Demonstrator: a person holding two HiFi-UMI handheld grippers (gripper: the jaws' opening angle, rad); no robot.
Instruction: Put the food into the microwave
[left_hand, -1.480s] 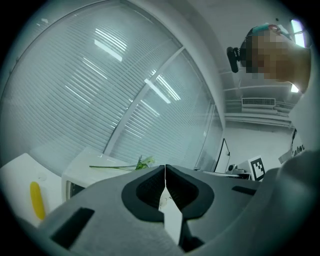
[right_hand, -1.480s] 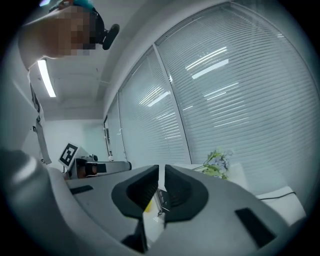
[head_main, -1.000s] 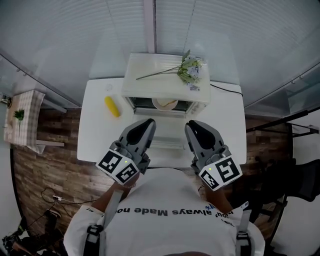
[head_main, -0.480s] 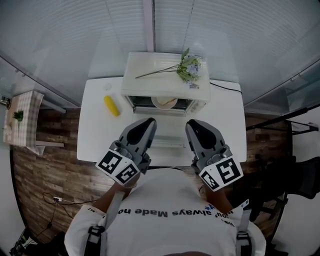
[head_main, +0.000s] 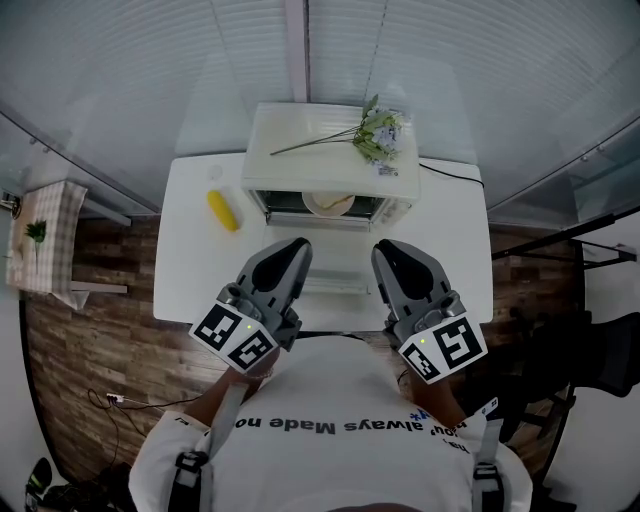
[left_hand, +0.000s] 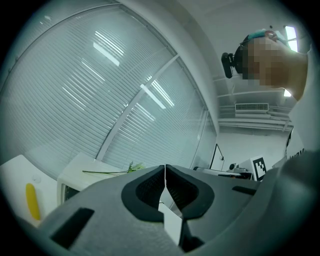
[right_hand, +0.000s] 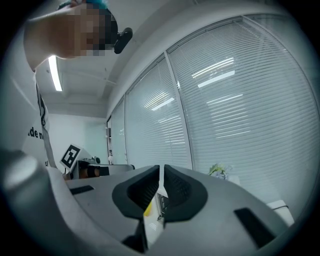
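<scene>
White table (head_main: 190, 270) fills the middle of the head view, w/ a white microwave (head_main: 290, 125) at its far edge, just above frame centre. Microwave door (head_main: 335, 268) is open, folded down toward the person. Inside the cavity sits a pale dish (head_main: 330, 205), contents too small to tell. Yellow food item (head_main: 224, 211), prob. a corn cob, lies on the table left of the microwave, near it but not touching, outside the cavity. Flower sprig (head_main: 380, 135) lies on the microwave top, blooms at the right end, stem running left. Left gripper (head_main: 297, 244) and right gripper (head_main: 385, 250) sit side by side in the lower middle of the frame, close to the person's chest, tips pointing at the open door, both well apart from the yellow food item. Left gripper view: jaws pressed together, nothing between them; the yellow food item shows at lower left, microwave & flower sprig just beyond the jaw tips. Right gripper view: jaws likewise closed tip to tip & empty, w/ the blooms at right of centre against window blinds (right_hand: 240, 100).
</scene>
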